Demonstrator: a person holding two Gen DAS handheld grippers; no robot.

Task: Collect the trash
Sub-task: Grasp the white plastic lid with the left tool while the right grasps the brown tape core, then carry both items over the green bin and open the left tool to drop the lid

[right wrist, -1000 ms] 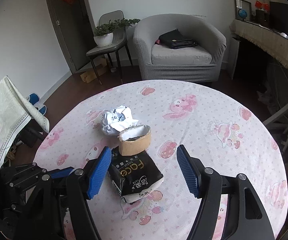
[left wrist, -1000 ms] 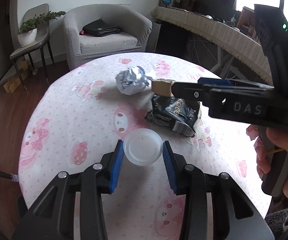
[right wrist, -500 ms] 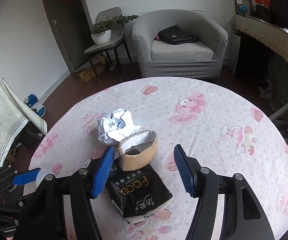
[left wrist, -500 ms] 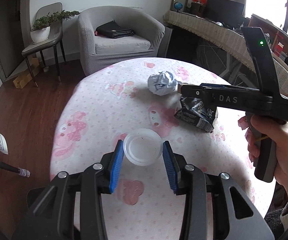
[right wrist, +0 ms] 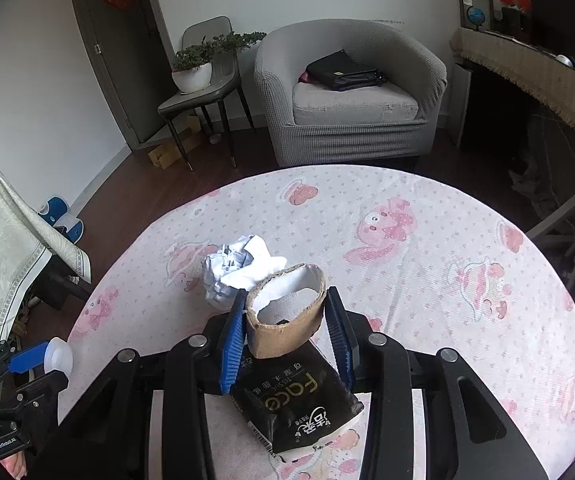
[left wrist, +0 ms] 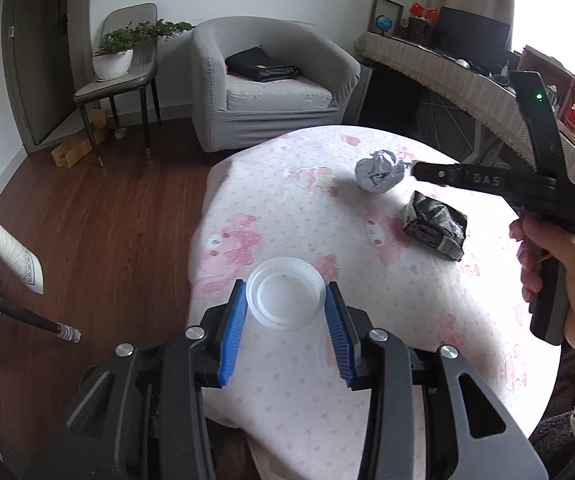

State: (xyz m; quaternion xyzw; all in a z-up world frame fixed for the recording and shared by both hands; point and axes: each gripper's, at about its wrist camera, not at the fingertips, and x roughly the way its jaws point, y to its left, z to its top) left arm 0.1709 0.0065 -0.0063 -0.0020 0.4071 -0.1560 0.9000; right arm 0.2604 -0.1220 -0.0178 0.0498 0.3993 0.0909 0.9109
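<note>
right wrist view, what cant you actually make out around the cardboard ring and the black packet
- Black packet: its near end is covered by the right gripper body, and its edges sit under the closing jaws.
- Cardboard ring: its base is hidden by its own wall, so contact with the packet is unclear.
- Crumpled paper: its near side is behind the ring.
- Trash bin: in neither view.

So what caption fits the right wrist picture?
Right tool closing on a cardboard ring above a black wrapper.

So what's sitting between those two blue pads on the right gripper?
A torn cardboard ring, seen in the right wrist view; the right gripper is closing on it.
</note>
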